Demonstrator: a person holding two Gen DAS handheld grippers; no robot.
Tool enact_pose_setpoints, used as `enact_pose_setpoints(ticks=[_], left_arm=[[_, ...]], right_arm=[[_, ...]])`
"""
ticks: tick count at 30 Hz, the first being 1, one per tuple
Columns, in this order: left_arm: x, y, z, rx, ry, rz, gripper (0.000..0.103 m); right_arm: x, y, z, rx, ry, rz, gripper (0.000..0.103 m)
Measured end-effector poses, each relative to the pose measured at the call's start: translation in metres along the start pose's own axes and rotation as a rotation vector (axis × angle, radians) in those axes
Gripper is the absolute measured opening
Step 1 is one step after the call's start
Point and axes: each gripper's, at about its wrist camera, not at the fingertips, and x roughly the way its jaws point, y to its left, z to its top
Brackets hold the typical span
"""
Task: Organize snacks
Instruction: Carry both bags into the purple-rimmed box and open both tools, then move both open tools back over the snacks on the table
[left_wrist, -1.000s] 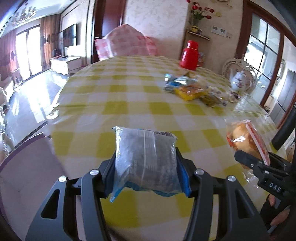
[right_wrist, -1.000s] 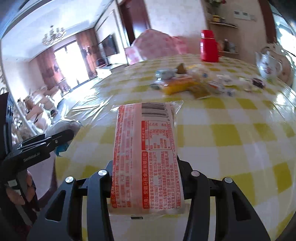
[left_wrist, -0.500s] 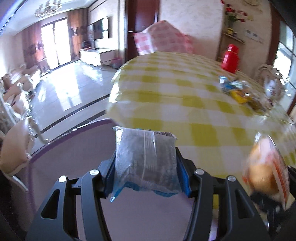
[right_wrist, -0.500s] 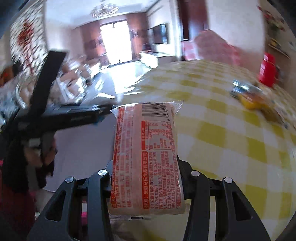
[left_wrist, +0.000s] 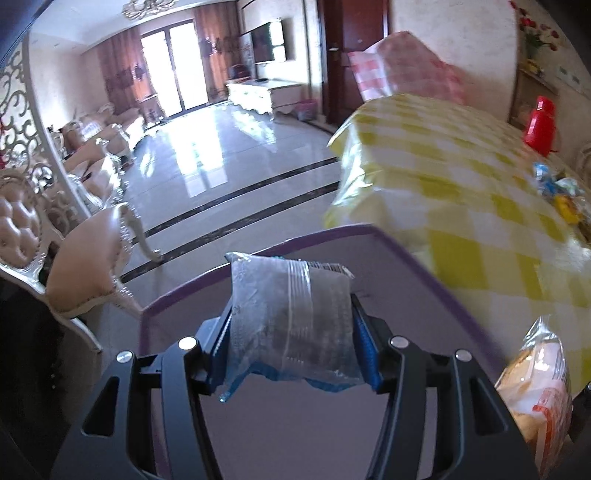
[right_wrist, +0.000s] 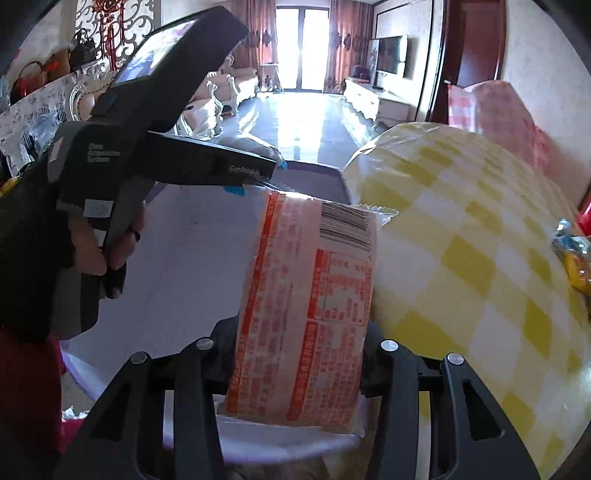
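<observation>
My left gripper (left_wrist: 291, 343) is shut on a clear, blue-edged packet (left_wrist: 288, 295) with dark contents. It hangs above a pale storage bin with a purple rim (left_wrist: 424, 273) beside the table. My right gripper (right_wrist: 301, 343) is shut on a long orange-and-white printed packet (right_wrist: 310, 280), held over the same bin (right_wrist: 192, 266). That orange packet (left_wrist: 535, 387) shows at the lower right of the left wrist view. In the right wrist view the left gripper (right_wrist: 258, 171) reaches in from the upper left, a hand around its handle.
The table with the yellow checked cloth (left_wrist: 480, 206) borders the bin on the right. On it lie several more snacks (left_wrist: 561, 192) and a red flask (left_wrist: 541, 125). A padded chair (left_wrist: 85, 266) stands left of the bin on glossy floor.
Both grippers have swung left, off the tabletop and over the purple-rimmed bin, each still carrying its packet. The right gripper has also rolled.
</observation>
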Motion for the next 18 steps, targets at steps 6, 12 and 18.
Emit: enact_pose_setpoints(ticks=[6, 12, 18], left_arm=[[0.007, 0.009, 0.002, -0.036, -0.011, 0.107, 0.098], [0.003, -0.005, 0.002, -0.011, -0.026, 0.080, 0.099], [-0.011, -0.034, 0.002, 0.051, -0.044, 0.047, 0.099]], right_arm=[[-0.004, -0.013, -0.006, 0.042, -0.012, -0.007, 0.077], [-0.034, -0.053, -0.016, 0.133, -0.083, -0.004, 0.077], [-0.087, -0.126, -0.050, 0.342, -0.178, -0.045, 0.078]])
